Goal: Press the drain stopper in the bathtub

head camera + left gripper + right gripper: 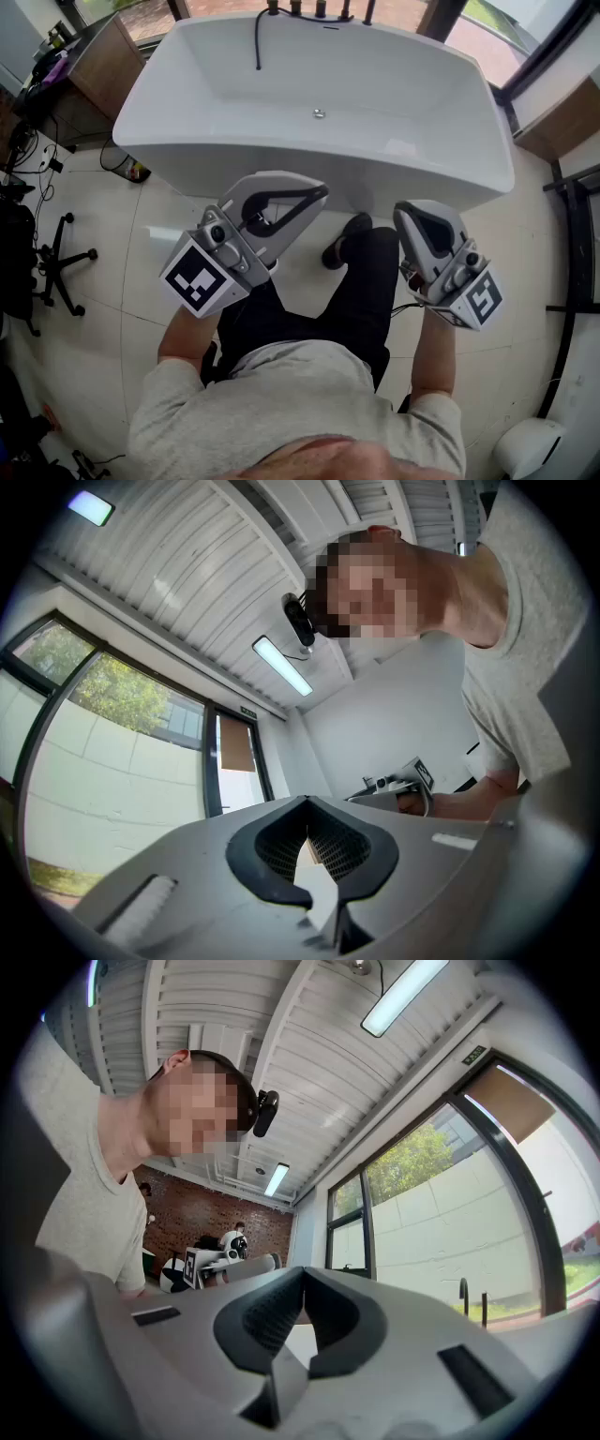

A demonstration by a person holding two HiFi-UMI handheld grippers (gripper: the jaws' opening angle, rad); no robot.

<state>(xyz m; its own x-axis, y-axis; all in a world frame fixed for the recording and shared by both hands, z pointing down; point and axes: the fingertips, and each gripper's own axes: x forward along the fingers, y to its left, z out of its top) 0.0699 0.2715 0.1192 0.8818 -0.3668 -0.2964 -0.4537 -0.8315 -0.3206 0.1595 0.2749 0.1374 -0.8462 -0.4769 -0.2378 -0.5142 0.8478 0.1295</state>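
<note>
The jaws of the left gripper are closed tip to tip, leaving only the oval gap between their dark pads, and they hold nothing; in the left gripper view only ceiling and window show past them. In the head view this gripper sits at lower centre-left, and its jaws point to the upper right, toward the near wall of the bathtub.

The white bathtub fills the upper part of the frame, with its long axis running left to right. The drain stopper is a small round metal disc lying flat on the tub floor, just right of the middle and toward the far side, facing up. It is too small to show any long axis. A black hose hangs over the far rim, left of the stopper.

The right gripper, at lower centre-right, points up the frame at the tub's near wall. Its jaws are also closed together on nothing, as the right gripper view shows. Both grippers are outside the tub, well apart from the stopper.
</note>
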